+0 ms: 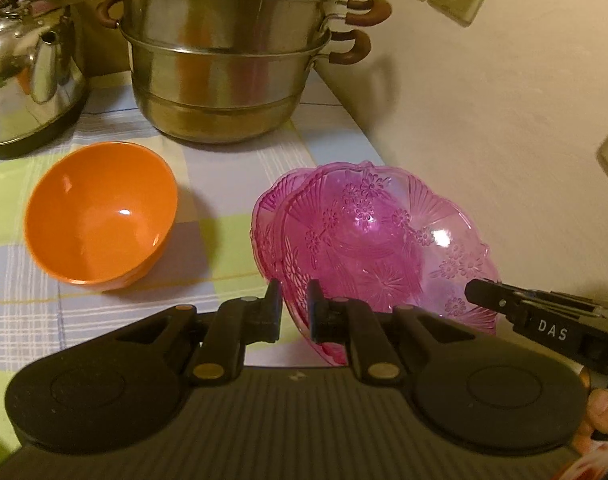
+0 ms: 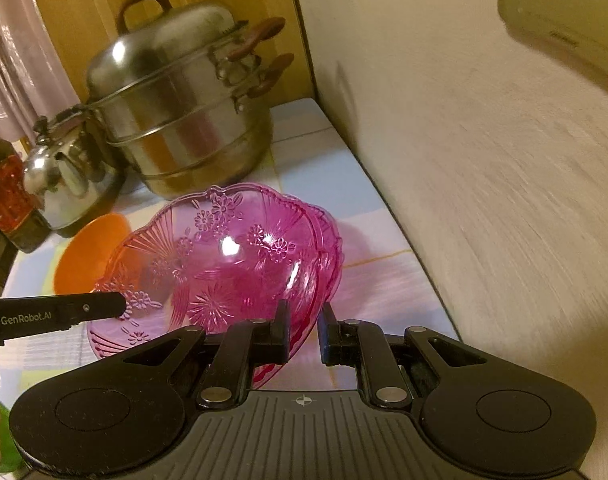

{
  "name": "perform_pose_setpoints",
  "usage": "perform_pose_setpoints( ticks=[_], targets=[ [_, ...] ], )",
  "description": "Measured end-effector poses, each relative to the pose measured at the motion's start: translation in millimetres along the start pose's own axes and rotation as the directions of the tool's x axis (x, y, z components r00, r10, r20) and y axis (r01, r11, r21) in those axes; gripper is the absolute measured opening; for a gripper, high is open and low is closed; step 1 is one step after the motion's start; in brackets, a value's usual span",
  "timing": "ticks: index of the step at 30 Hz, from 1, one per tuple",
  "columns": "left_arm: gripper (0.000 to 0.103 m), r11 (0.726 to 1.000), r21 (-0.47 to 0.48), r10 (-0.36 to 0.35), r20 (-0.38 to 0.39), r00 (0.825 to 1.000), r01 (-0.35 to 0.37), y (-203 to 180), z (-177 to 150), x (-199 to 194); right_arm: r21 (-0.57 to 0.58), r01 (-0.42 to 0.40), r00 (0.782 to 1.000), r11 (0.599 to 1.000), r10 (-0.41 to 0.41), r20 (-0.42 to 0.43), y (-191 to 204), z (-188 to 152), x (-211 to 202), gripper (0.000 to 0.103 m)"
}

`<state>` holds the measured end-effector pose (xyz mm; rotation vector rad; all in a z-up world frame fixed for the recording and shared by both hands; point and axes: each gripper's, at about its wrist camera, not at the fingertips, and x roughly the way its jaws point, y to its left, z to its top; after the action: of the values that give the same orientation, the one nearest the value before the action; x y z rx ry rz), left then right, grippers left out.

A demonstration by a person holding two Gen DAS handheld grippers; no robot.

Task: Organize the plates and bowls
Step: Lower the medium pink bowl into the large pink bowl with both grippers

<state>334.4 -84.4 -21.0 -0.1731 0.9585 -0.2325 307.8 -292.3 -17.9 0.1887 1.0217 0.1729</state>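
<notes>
Already the pink glass dishes (image 1: 368,240) are nested, at least two of them by the doubled scalloped rims, and both tongs carry the stack tilted above the checked tablecloth (image 1: 232,184), near the counter's right edge along the wall (image 1: 484,120). The left gripper (image 1: 294,312) is clenched on the stack's near rim on one side; the right gripper (image 2: 304,330) is clenched on the rim on the other side, so the stack hangs between the two. Whether its low edge touches the cloth I cannot tell.

So one part looks done: the pink dishes are gathered into one pile. What seems left is to set that pile down flat and to deal with the orange bowl (image 1: 100,216), which stands upright and alone toward the left of the counter, well apart from the stack and in front of the steel kettle (image 1: 28,76). The tiered steel steamer pot (image 1: 228,52) fills the back corner, so free room for the pile is, I judge, the strip between it and the front edge. No other plates or bowls show in either view.
</notes>
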Motion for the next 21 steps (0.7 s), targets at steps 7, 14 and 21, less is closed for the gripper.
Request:
perform_pose_setpoints(
  ticks=[7,14,21],
  targets=[
    [0.011,0.999,0.009,0.032,-0.016,0.999,-0.032,2.2,10.3,32.2,-0.018,-0.003,1.000,1.000,0.003,-0.016,-7.5,12.9,34.0,0.014],
    [0.012,0.998,0.021,0.058,-0.035,0.998,-0.058,5.7,13.6,57.3,-0.044,-0.002,0.999,0.999,0.001,-0.036,-11.4,19.1,62.1,0.014],
    [0.013,0.995,0.052,0.082,-0.036,0.996,-0.080,2.8,14.8,67.4,-0.062,0.006,0.999,0.998,-0.009,-0.043,-12.7,21.7,78.3,0.014]
  ],
)
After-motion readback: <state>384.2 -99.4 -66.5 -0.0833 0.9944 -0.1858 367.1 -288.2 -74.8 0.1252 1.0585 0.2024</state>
